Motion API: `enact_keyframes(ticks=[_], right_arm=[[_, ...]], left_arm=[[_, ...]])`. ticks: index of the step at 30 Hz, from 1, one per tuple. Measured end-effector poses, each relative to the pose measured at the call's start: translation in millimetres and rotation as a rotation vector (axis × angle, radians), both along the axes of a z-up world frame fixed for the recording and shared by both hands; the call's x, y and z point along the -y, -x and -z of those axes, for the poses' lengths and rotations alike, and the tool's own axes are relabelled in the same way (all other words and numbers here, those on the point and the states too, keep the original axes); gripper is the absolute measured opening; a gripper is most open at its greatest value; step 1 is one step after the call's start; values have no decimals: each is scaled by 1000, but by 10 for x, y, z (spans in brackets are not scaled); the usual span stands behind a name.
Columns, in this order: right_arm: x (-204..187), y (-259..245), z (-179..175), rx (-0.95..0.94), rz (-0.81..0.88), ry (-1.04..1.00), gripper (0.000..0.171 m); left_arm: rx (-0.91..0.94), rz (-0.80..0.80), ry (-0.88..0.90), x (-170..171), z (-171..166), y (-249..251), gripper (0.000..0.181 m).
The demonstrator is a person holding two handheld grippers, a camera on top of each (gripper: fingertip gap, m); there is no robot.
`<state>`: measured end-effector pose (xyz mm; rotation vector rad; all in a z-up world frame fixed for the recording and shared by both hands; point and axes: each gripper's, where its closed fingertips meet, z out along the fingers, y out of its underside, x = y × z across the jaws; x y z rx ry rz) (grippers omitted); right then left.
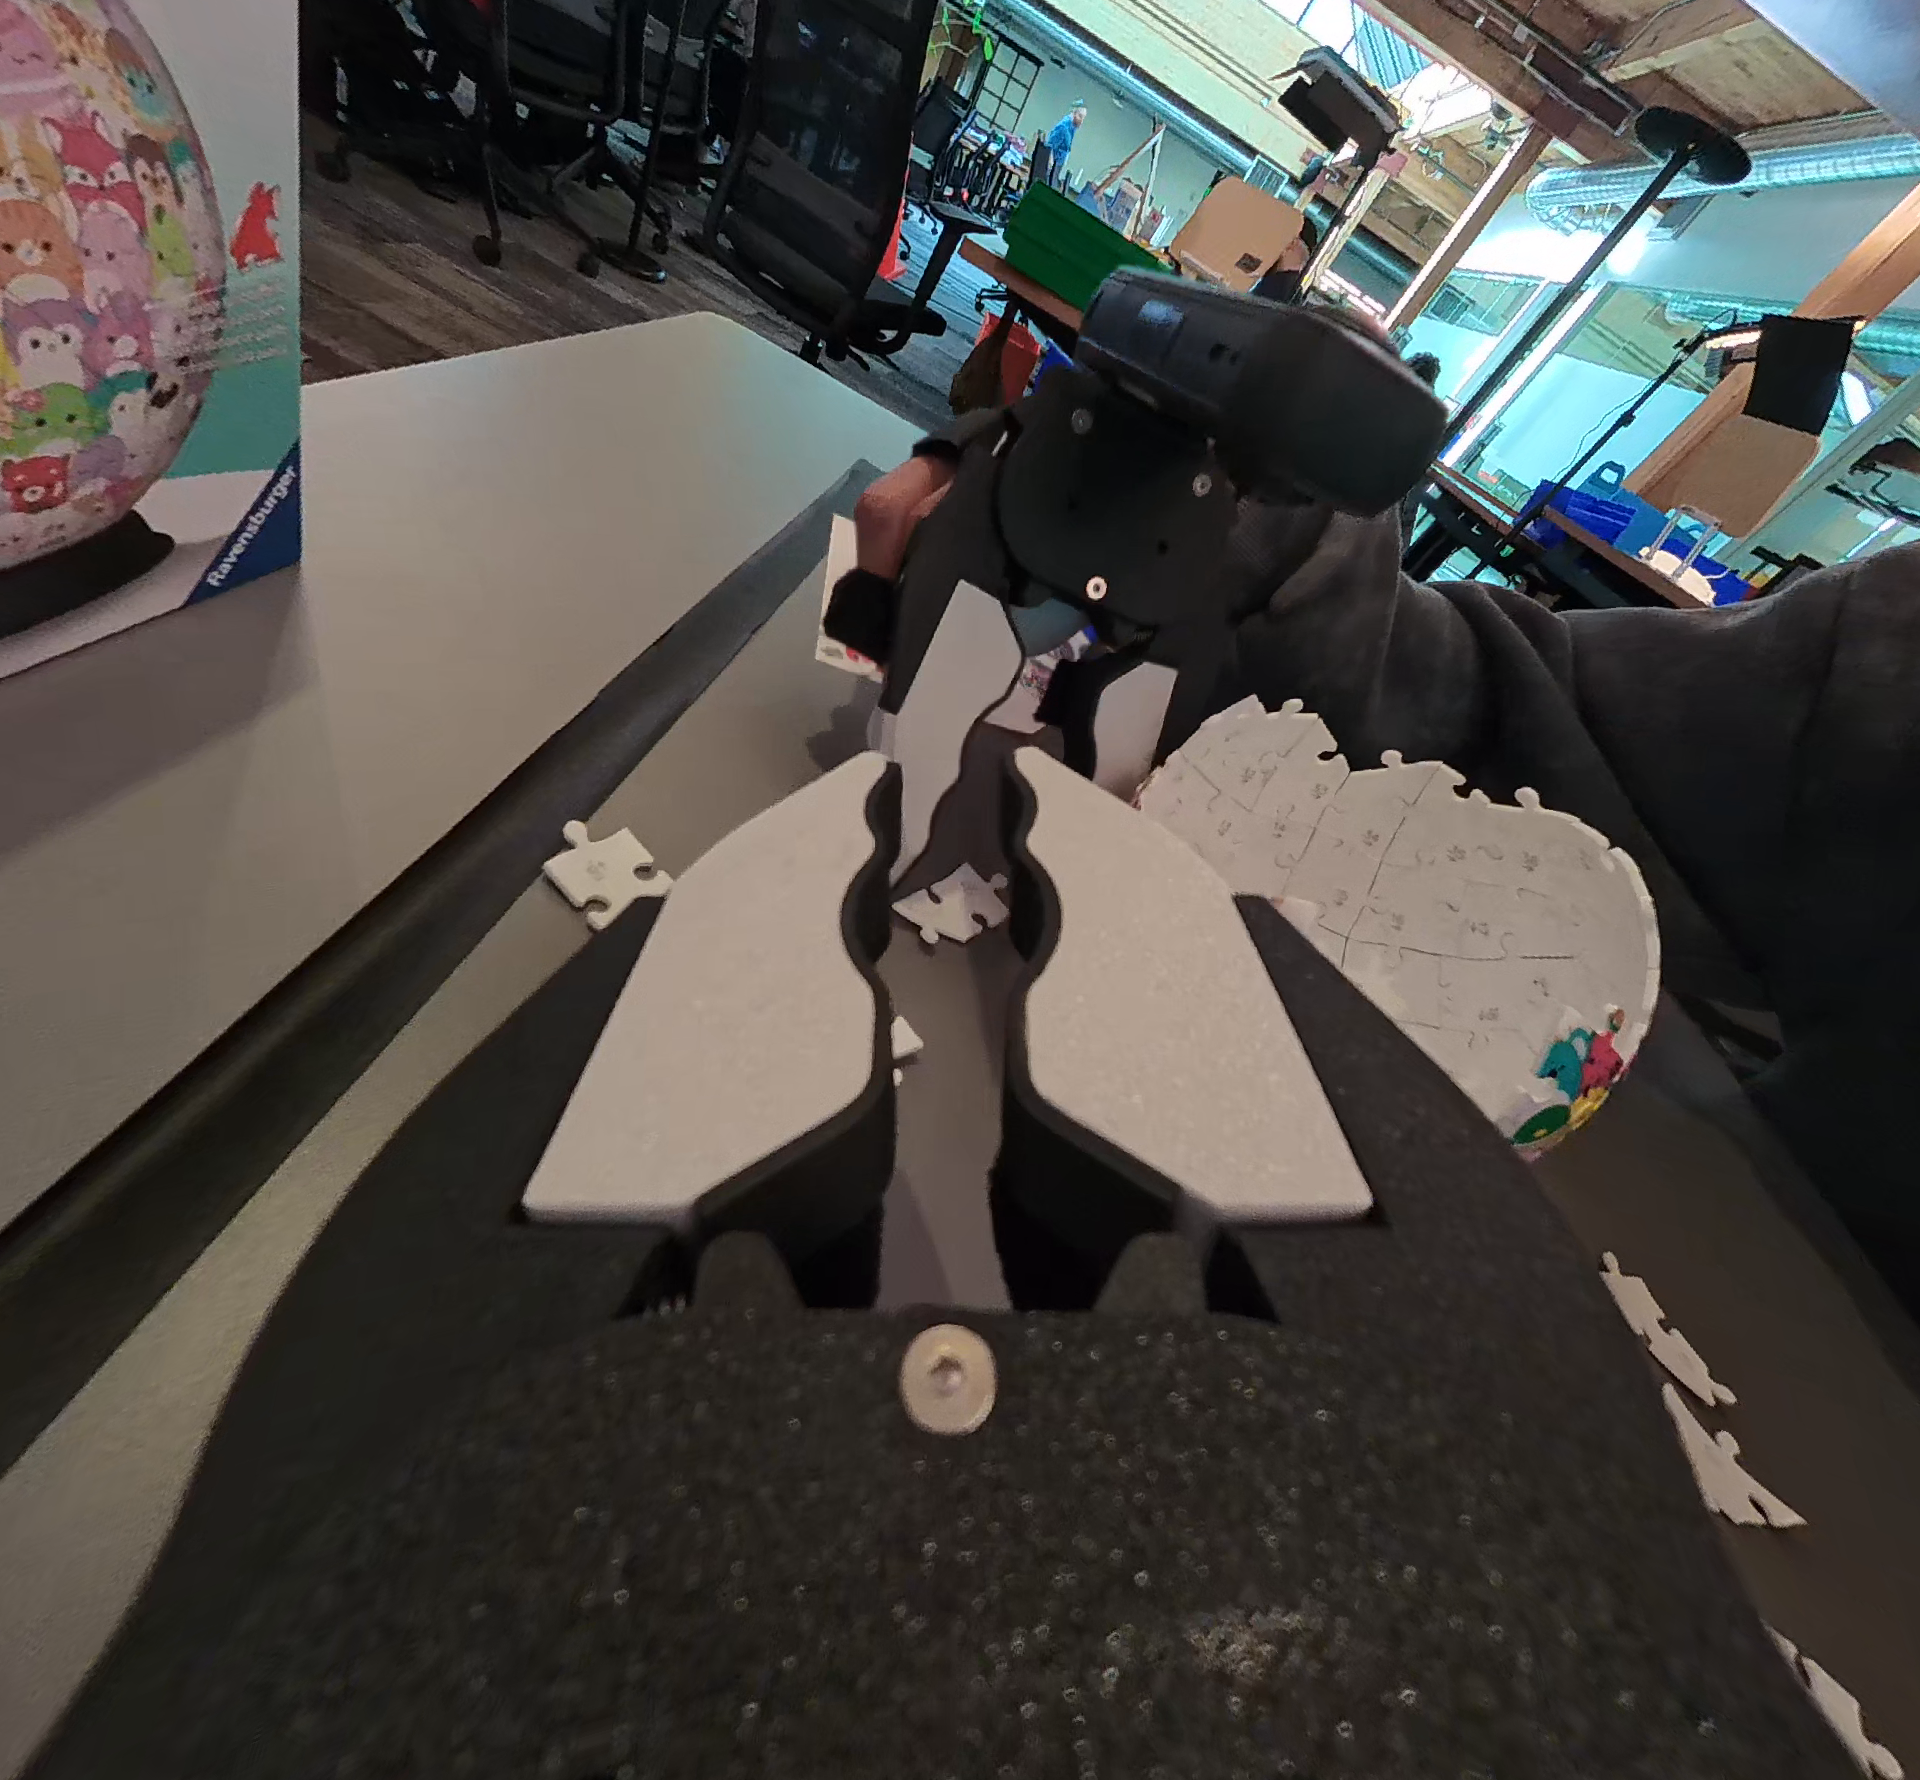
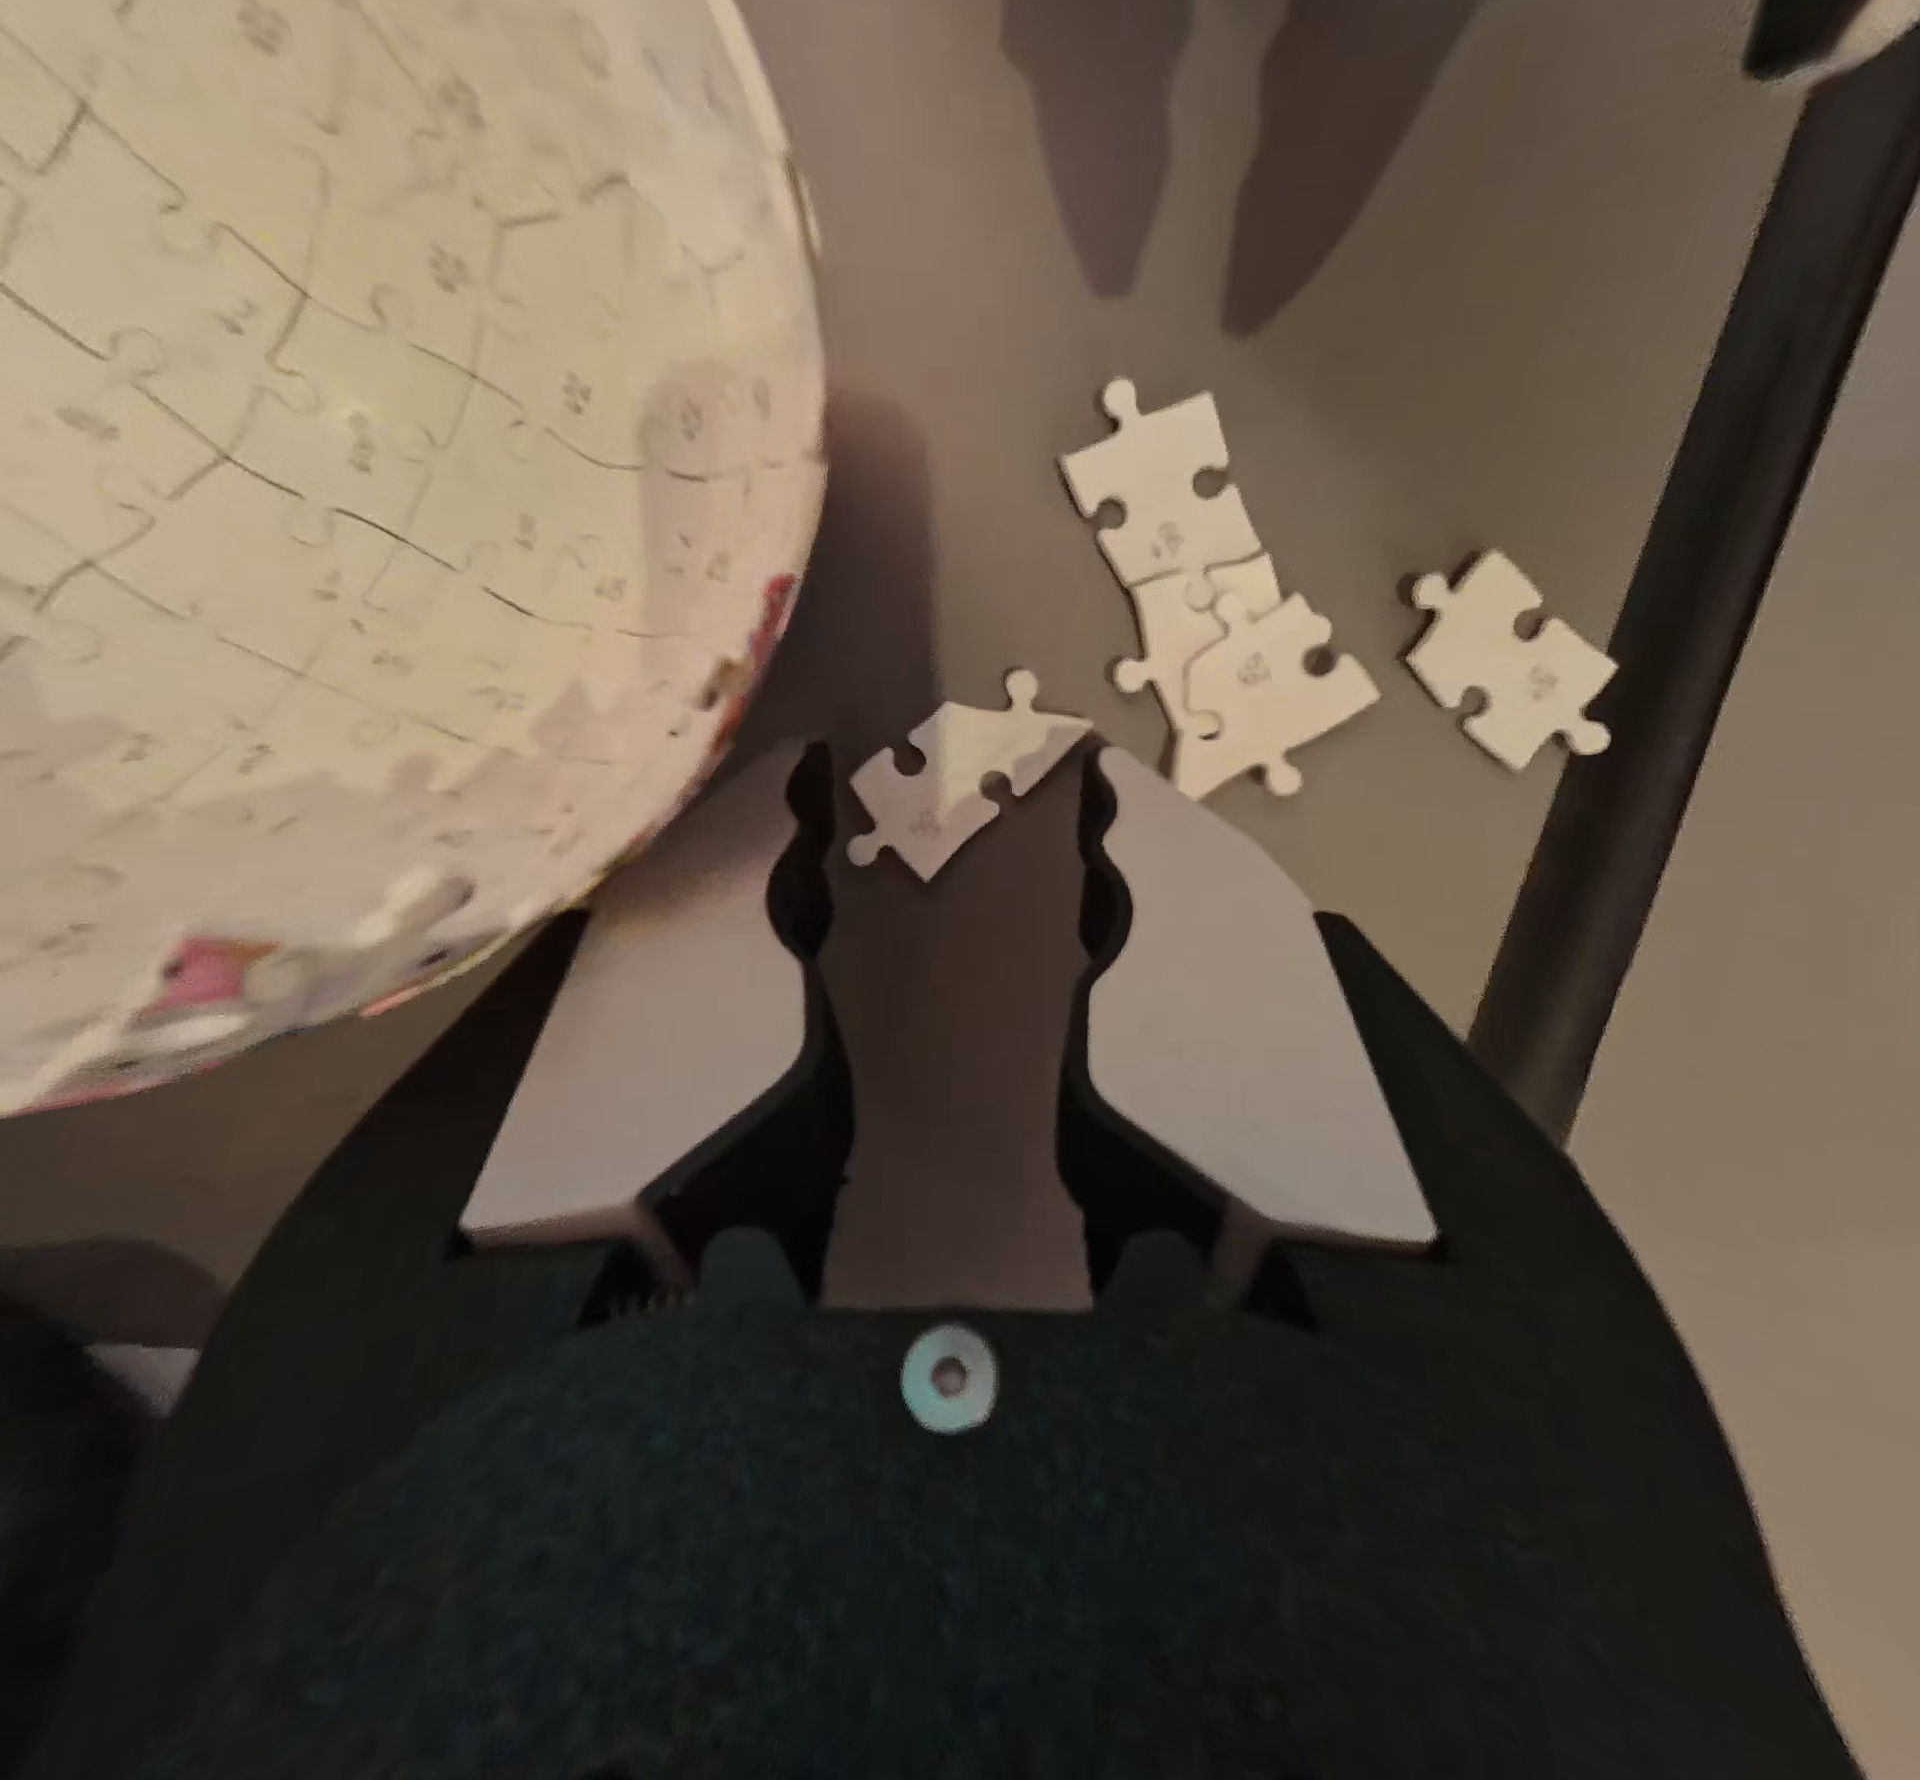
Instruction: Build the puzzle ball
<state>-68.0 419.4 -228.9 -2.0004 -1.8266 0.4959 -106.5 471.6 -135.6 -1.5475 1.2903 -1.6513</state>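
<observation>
Right wrist view, right gripper (image 2: 951, 774) fingers parted, loose piece (image 2: 961, 774) between

Left gripper (image 1: 943, 857) level, jaws parted, right gripper (image 2: 951, 795) tipped downward, jaws parted, empty

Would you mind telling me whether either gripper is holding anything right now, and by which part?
Nothing is held. The right gripper is open around a loose white curved puzzle piece on the grey table; the left gripper is open and empty.
</observation>
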Motion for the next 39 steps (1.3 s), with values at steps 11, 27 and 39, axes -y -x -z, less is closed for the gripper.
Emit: enact_keyframes(ticks=[11, 27, 39], right_arm=[[-118, -200, -5, 122, 34, -58, 23], [-409, 127, -1065, 29, 67, -493, 23], [-369, 159, -1043, -93, 106, -449, 11]], left_arm=[[-51, -5, -52, 26, 65, -64, 12], [-78, 196, 193, 299, -123, -289, 27], [7, 221, 201, 311, -259, -219, 0]])
